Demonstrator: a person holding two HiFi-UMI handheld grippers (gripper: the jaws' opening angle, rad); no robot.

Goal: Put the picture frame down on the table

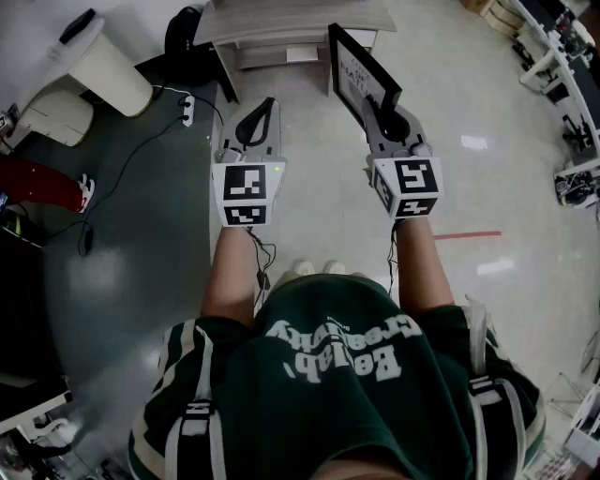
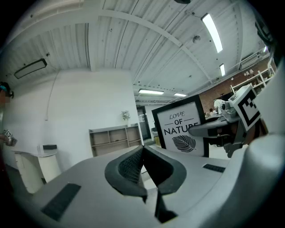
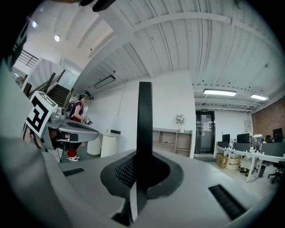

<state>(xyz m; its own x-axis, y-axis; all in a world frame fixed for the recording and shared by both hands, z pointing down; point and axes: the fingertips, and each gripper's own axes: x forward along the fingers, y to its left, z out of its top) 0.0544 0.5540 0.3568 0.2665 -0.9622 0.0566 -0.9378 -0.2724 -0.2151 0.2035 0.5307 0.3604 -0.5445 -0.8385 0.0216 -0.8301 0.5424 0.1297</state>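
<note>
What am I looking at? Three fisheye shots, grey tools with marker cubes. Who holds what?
A person wears a head camera looking down: the head view, showing both arms. Each hand holds a grey two-jaw gripper with a marker cube; the other two pictures come from cameras on those grippers. The right gripper is clamped on a black-rimmed picture frame with a leaf print, edge-on in its own view. The left gripper is shut, empty. The frame is in the air, not yet on the pale table ahead.

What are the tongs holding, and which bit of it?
The right tongs pinch the black picture frame by one side edge of its border. The left tongs are shut on nothing.
</note>
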